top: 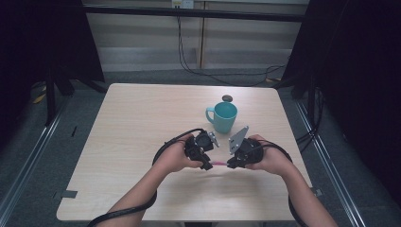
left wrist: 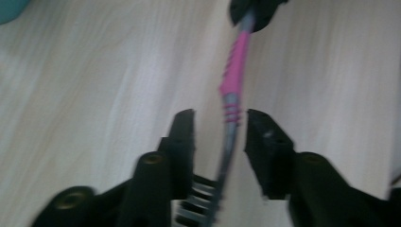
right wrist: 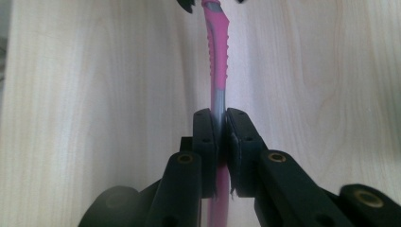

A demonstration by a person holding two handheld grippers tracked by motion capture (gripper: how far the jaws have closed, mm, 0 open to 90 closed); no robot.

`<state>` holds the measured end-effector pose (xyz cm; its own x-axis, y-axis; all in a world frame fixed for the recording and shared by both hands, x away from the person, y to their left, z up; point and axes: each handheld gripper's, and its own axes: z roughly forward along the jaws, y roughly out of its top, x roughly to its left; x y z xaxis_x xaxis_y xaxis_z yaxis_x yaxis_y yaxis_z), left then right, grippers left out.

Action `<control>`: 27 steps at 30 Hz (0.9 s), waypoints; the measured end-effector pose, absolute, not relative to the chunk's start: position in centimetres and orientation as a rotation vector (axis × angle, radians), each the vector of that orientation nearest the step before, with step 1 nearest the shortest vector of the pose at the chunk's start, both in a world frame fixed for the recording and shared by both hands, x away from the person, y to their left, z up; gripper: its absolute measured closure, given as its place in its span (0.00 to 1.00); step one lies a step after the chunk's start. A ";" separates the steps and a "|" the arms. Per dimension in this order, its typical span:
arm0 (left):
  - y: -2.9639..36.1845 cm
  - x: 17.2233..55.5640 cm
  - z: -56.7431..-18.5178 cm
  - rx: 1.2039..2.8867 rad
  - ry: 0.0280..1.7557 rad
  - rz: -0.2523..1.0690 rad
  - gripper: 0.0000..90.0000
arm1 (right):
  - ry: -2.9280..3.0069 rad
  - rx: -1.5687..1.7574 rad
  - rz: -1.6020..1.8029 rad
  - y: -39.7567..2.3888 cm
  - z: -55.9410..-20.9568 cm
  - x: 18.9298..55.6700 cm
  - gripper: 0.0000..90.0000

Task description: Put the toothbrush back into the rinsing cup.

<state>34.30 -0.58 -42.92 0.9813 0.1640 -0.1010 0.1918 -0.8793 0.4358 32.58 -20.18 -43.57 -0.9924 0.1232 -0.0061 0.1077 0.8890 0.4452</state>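
A pale wooden desk (top: 142, 123) stood on a grey floor between dark curtains, cables trailing along the back wall. From the high view, a teal ceramic mug (top: 223, 116) sat toward the far right, a small dark round object (top: 227, 98) just behind it. Nearer the front edge, the left tongs (top: 206, 164) and the right tongs (top: 231, 165) faced each other, a slim pink-and-grey plastic toothbrush (top: 218, 163) bridging them just above the desk.

In the left gripper view, the left tongs (left wrist: 220, 124) stood partly open, jaws either side of the toothbrush (left wrist: 234, 71) without pressing it; its bristled head lay low between them.

In the right gripper view, the right tongs (right wrist: 219, 124) were clamped tight on the toothbrush (right wrist: 216, 52) at its grey neck.

A clean handover, I'd judge, wanted the right grip held firm while the left backed straight off, clear of the bristles.

The left gripper view was blurred; the dark object stayed unidentifiable; the handle's end was hidden below the right jaws.
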 end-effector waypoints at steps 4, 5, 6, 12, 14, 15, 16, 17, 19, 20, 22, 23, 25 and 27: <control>0.1 34.8 -43.1 2.625 0.233 -0.053 0.52 | 3.022 0.153 0.697 -20.3 -43.2 32.4 0.92; 0.2 34.8 -42.9 2.616 0.232 -0.046 0.51 | 3.019 0.155 0.703 -20.3 -43.1 32.4 0.92; 0.3 34.8 -42.7 2.609 0.238 -0.037 0.50 | 3.019 0.164 0.696 -20.4 -43.1 32.4 0.92; 2.2 35.4 -41.7 2.573 0.273 -0.001 0.46 | 3.019 0.220 0.668 -21.4 -42.9 32.6 0.92; 2.8 35.6 -41.7 2.552 0.299 -0.009 0.46 | 3.015 0.229 0.666 -21.5 -42.8 32.6 0.92; 3.1 35.7 -41.8 2.556 0.292 -0.006 0.46 | 3.012 0.232 0.664 -21.6 -42.8 32.7 0.92; 3.3 35.6 -41.9 2.558 0.301 -0.006 0.46 | 3.012 0.244 0.671 -21.8 -42.8 32.7 0.92; 3.5 35.6 -42.0 2.563 0.298 -0.006 0.46 | 3.004 0.243 0.683 -21.9 -42.8 32.8 0.92; 3.8 35.5 -42.2 2.568 0.294 -0.018 0.47 | 2.995 0.262 0.680 -22.1 -42.7 32.9 0.92; 3.8 35.4 -42.3 2.564 0.303 -0.019 0.47 | 2.992 0.269 0.683 -22.2 -42.7 32.9 0.92; 4.0 35.3 -42.6 2.556 0.315 -0.025 0.48 | 2.990 0.276 0.688 -22.5 -42.6 33.0 0.92; 4.1 35.3 -42.7 2.559 0.312 -0.030 0.48 | 2.988 0.290 0.685 -22.6 -42.6 33.0 0.92; 4.3 35.3 -42.9 2.547 0.335 -0.040 0.48 | 2.979 0.285 0.703 -22.7 -42.6 33.1 0.92; 4.4 35.4 -43.0 2.547 0.344 -0.044 0.48 | 2.973 0.303 0.699 -22.8 -42.5 33.0 0.92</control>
